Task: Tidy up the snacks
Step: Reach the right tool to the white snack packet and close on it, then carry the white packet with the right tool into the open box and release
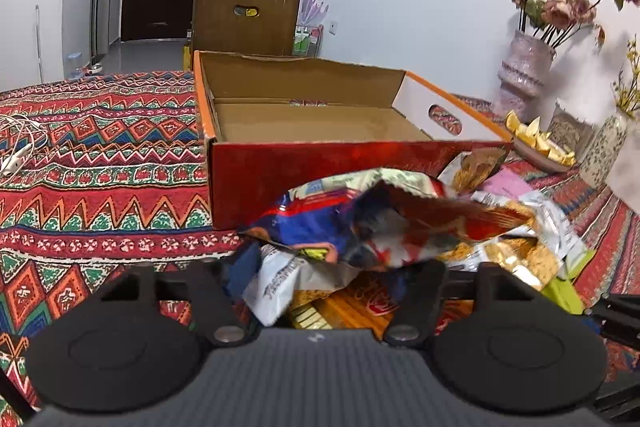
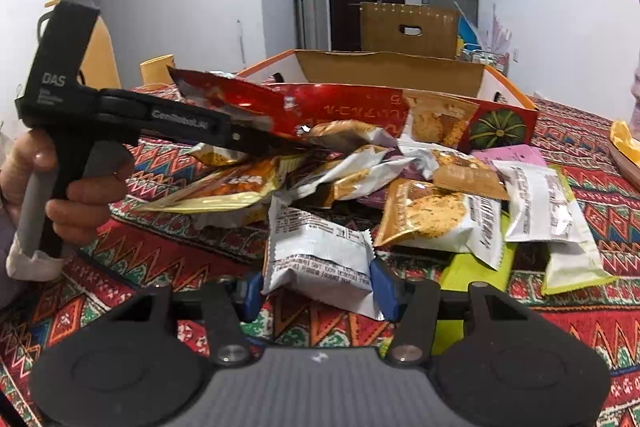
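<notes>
The white pack point(image 2: 320, 255) lies at the near edge of the snack pile point(image 2: 420, 187), in front of the open box point(image 1: 312, 115). The right gripper point(image 2: 316, 287) has its jaws narrowed onto the pack's 2 sides. The left gripper point(image 1: 320, 267) pinches the red bag point(image 1: 384, 227). Either slick wrapper may slip, or the bag could drag neighbours off the pile.

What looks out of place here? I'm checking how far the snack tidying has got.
The snack packets lie in a loose, overlapping heap on the patterned cloth in front of the cardboard box, which looks empty where visible. Nothing appears torn or spilled.
</notes>
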